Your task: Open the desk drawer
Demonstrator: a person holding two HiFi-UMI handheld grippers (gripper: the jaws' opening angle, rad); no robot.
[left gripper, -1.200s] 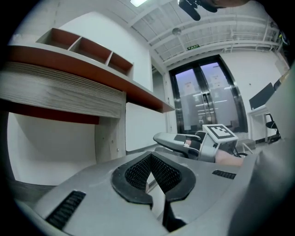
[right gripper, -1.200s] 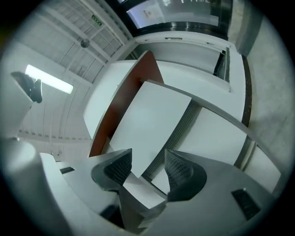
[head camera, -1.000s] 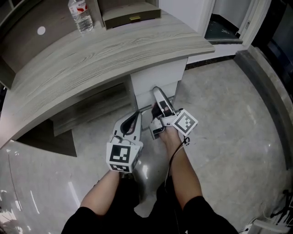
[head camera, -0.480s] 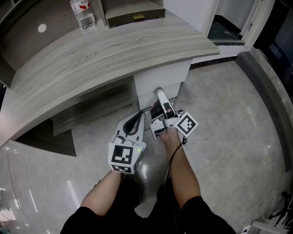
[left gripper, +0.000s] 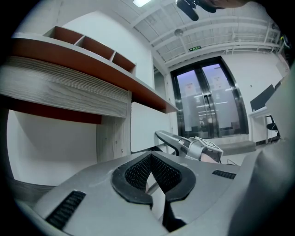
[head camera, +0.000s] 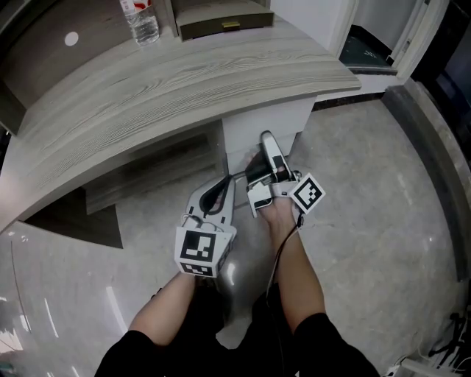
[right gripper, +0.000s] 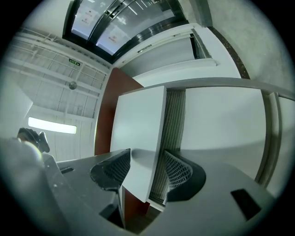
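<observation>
Seen from the head, looking down: two bare forearms reach fwd over a pale glossy floor (head camera: 368,184).

L gripper (head camera: 221,191) is nearest, low & left of centre, w/ its marker cube facing up. In the L gripper view (left gripper: 156,173) its jaws are closed tip to tip w/ nothing between them. It hangs free in front of the counter's white pedestal and touches nothing.

R gripper (head camera: 262,147) sits just beyond it & to the right, held in the person's R hand (head camera: 280,215), marker cube tilted to the right. Its tips are at the white drawer (head camera: 254,127), which is in the pedestal directly under the counter edge. In the R gripper view (right gripper: 145,170) the jaws are narrow & clamped on the drawer (right gripper: 138,129): one pad is on the smooth white face, the other on the striped side edge. Can't tell how far out the drawer is.

Above it the counter (head camera: 184,81), grey wood grain w/ a curved front edge, spans the frame. From the L gripper view its thick edge (left gripper: 64,87) shows from below.

At the counter's back are a clear bottle (head camera: 141,18) w/ a red label and, just to its right, a brown box (head camera: 221,18).

Farthest off, in the L gripper view, are glass double doors (left gripper: 207,101).
</observation>
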